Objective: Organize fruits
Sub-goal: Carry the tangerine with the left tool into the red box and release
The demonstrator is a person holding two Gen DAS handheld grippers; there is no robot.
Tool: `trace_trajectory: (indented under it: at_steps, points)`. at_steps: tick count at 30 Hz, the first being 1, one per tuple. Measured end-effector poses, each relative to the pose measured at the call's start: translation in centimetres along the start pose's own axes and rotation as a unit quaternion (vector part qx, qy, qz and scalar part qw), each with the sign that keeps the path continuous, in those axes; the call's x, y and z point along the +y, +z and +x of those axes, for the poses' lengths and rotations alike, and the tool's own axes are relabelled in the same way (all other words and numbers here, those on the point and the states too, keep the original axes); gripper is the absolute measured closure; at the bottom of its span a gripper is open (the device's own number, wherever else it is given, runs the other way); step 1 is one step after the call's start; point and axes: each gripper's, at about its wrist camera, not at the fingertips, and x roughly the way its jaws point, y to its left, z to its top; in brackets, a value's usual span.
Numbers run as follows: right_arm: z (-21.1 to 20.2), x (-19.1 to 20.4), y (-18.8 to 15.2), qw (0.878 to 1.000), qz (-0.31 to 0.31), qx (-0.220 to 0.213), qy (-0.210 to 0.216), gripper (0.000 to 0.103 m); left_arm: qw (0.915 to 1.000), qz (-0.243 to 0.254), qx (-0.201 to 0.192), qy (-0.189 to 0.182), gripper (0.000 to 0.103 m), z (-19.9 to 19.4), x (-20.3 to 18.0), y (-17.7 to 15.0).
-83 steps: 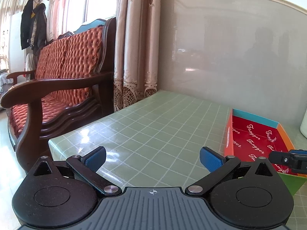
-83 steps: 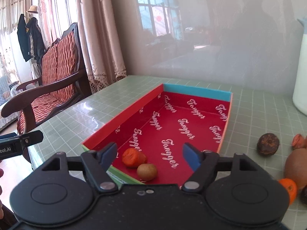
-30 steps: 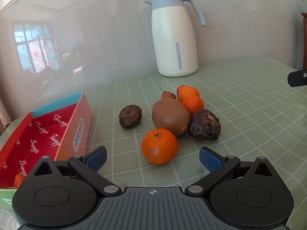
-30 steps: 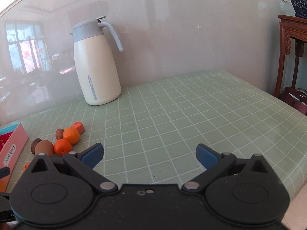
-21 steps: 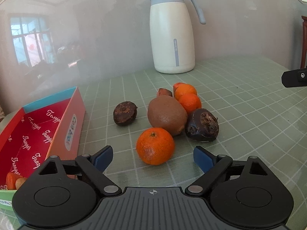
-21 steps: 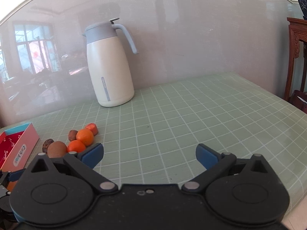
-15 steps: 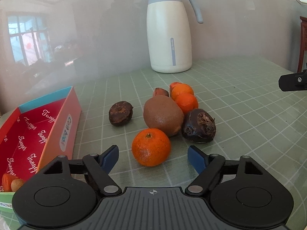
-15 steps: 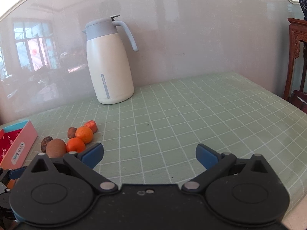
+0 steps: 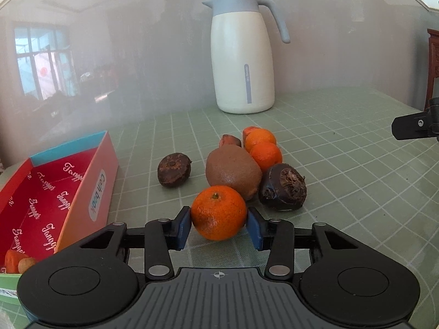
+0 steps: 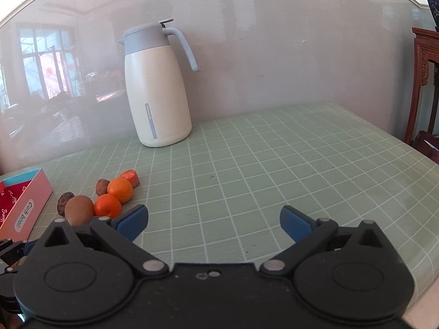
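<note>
Fruits lie in a loose cluster on the green checked tablecloth. Left wrist view: the nearest tangerine sits between the blue pads of the left gripper, whose jaws have just been closing and now stand narrow, each pad touching a side of the fruit. Directly behind it lies a brown kiwi, with a dark round fruit to its right and a second dark fruit apart to its left. Two more tangerines lie behind the kiwi. A red open box stands at left, holding two small fruits in its near corner. A white thermos jug stands at the back.

Right wrist view: the right gripper hovers over bare tablecloth with its jaws wide and nothing between them. The fruit cluster lies beyond and left of its left finger, the box farther left.
</note>
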Motion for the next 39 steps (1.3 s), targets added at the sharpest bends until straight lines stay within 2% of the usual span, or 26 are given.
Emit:
trace_trajectory:
  at_steps: [6, 13, 21, 30, 39]
  points:
    - [-0.1, 0.2, 0.0, 1.000, -0.001, -0.002, 0.001, 0.000, 0.9989, -0.011, -0.041, 0.017, 0.059, -1.9, 0.9, 0.3]
    - [-0.1, 1.2, -0.1, 1.000, -0.016, -0.005, 0.003, 0.000, 0.9934, -0.030, -0.096, 0.054, 0.059, -4.6, 3.1, 0.6]
    - [0.2, 3.2, 0.0, 0.999, -0.032, -0.006, 0.016, 0.000, 0.9838, -0.062, -0.126, 0.112, 0.059, -6.6, 7.0, 0.5]
    - [0.8, 7.5, -0.4, 0.997, -0.065, 0.000, 0.046, 0.000, 0.9744, -0.115, -0.091, 0.171, 0.059, -7.1, 13.1, -0.7]
    - [1.2, 11.2, -0.9, 0.993, -0.087, 0.005, 0.078, 0.000, 0.9662, -0.169, -0.029, 0.193, 0.059, -6.0, 18.4, -2.9]
